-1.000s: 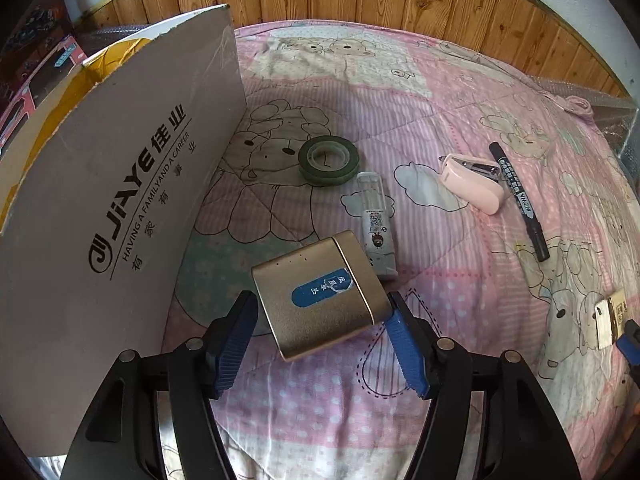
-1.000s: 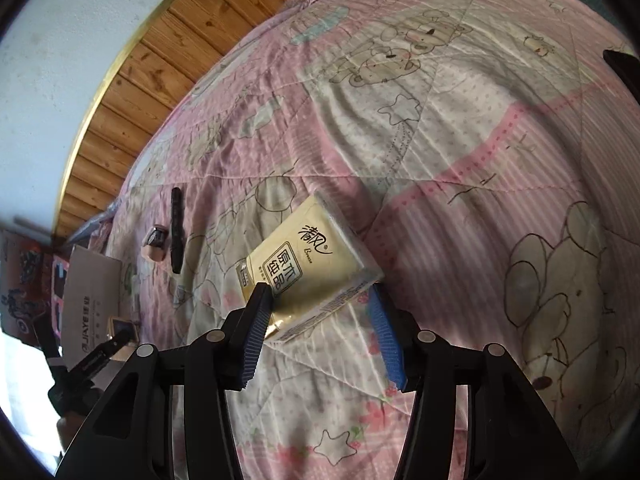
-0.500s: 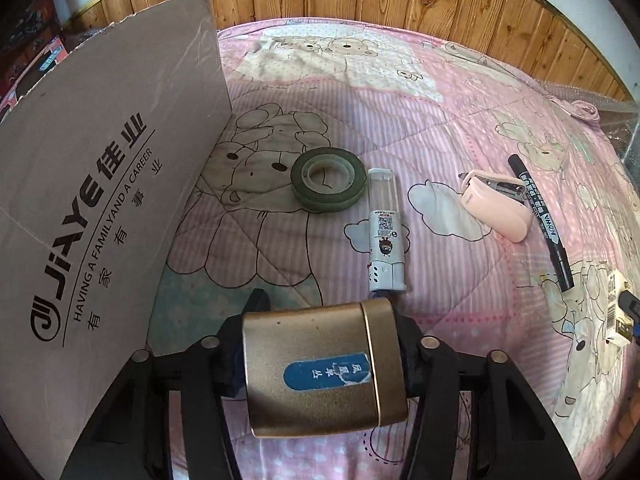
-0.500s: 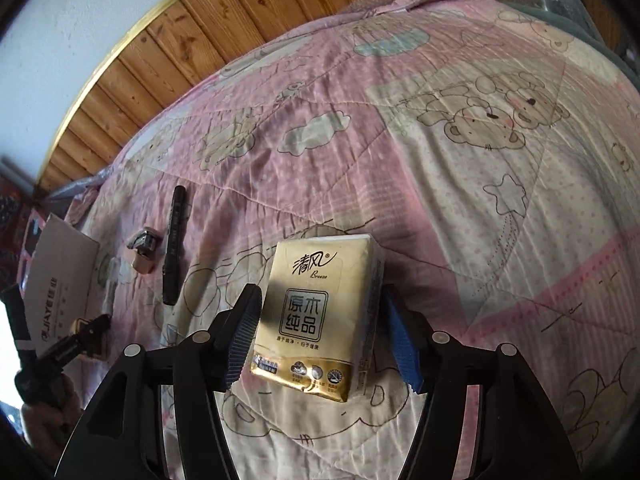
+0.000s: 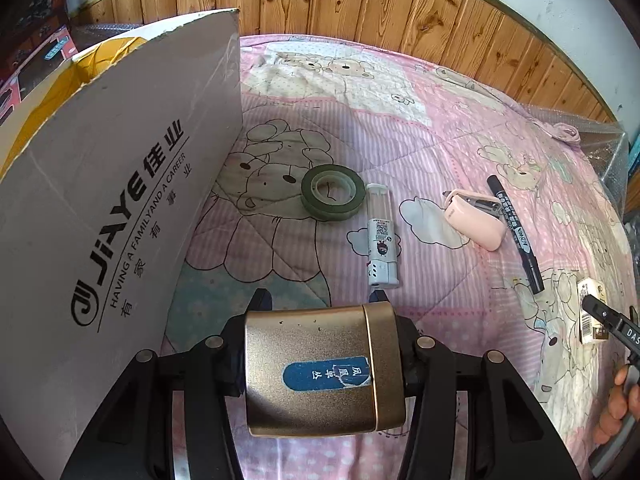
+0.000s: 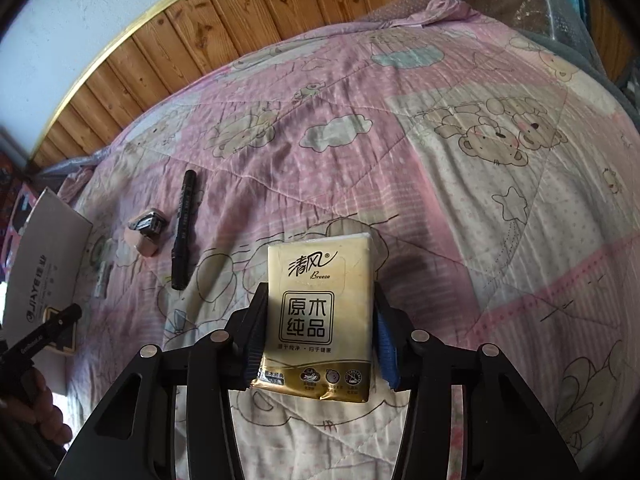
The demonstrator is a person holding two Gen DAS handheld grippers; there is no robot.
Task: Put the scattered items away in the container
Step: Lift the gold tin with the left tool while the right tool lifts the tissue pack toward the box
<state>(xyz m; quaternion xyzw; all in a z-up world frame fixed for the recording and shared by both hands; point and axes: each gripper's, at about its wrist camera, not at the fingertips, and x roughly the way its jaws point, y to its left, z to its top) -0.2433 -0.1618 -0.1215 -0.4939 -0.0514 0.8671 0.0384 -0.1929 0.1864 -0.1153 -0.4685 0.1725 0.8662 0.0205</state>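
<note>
- Left wrist view: left tool (image 5: 320, 364) is gripping the gold tin (image 5: 320, 372) by its sides, low centre of frame. Cardboard box (image 5: 120, 184) is standing close at left, open top at upper left; this tool is the nearer one.
- Right wrist view: right tool (image 6: 318, 344) is clamping the tissue pack (image 6: 320, 316), long axis pointing away; box (image 6: 44, 256) sitting far left.

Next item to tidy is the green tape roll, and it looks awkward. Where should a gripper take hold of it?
The green tape roll lies flat on the quilt, hole up. Probably come straight down, one finger in the hole and one outside, pinching the right-hand wall, clear of the cardboard box.
</note>
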